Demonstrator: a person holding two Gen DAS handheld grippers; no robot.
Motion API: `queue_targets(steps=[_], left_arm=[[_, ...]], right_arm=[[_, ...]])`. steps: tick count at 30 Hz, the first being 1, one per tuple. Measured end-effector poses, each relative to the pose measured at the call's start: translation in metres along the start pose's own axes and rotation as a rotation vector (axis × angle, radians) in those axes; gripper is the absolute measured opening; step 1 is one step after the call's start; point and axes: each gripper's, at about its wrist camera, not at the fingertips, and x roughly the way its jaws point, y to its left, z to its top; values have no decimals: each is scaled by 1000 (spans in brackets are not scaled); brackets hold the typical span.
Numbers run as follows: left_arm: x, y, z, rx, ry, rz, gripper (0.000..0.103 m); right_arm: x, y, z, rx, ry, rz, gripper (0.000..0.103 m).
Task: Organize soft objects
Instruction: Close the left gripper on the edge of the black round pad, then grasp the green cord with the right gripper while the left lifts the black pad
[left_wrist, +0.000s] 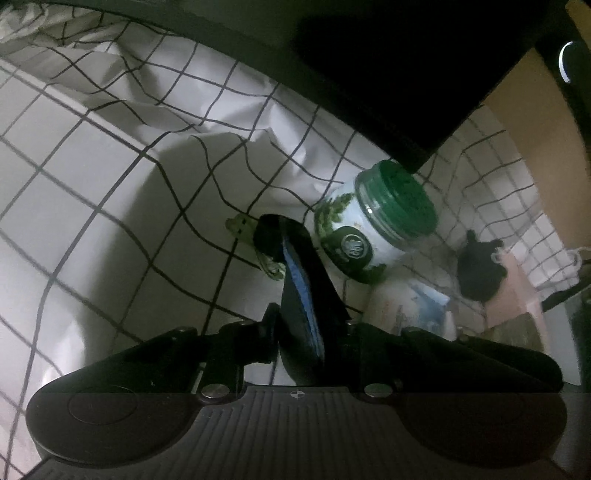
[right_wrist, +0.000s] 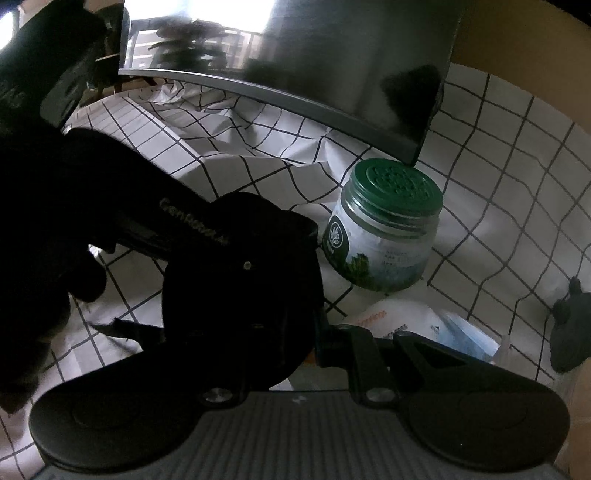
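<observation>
Dimly, the left view shows the left gripper (left_wrist: 275, 240) with jaws nearly together around a small, hard-to-identify pale green thing (left_wrist: 240, 224) on the checked cloth (left_wrist: 92, 177), left of the green-lidded jar (left_wrist: 373, 218). Seen from the right wrist, the right gripper's fingertips are hidden behind the left gripper's dark body (right_wrist: 240, 280), jaws pressed together, with a black soft object (right_wrist: 570, 328) lying far right, cut off.

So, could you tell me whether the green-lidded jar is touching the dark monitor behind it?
Cannot tell. In both wrist views the jar sits right below the monitor's lower corner and the lid overlaps that edge, but no view shows a clear gap or contact.

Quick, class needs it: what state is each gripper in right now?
Left gripper: nearly closed at a small clear greenish item; grip cannot be told.
Right gripper: shut; contents hidden.
</observation>
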Motion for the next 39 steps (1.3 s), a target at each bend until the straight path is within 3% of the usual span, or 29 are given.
queue_targets(steps=[2,6,10,14,19,29,31,32,39], left_arm=[[-10,2,-6,-12,-11,-17,24],[-46,10,-23,-23,-55,-30,24],[-90,27,-27,-49,-139,-7,24],[-129,43,-24,-58,-222,25,24],[-160,64,-29,-76,-247,55,24],[-168,109,-44,-172,-224,94,24],[-166,113,-46,-181,-217,92,24],[-165,113,-45,-183,-214,90,24],[-159,97,-29,-129,-241,72,24]], right_arm=[[-8,-2,1,29,9,24,15],[-32,-1,-1,63,-11,33,31],[-42,5,5,44,-49,-10,33],[-27,10,20,36,-67,17,33],[20,25,39,-6,-32,-10,33],[68,17,50,119,9,-10,33],[68,18,51,110,16,-4,28],[67,18,52,107,25,0,20],[33,23,49,111,25,51,20]])
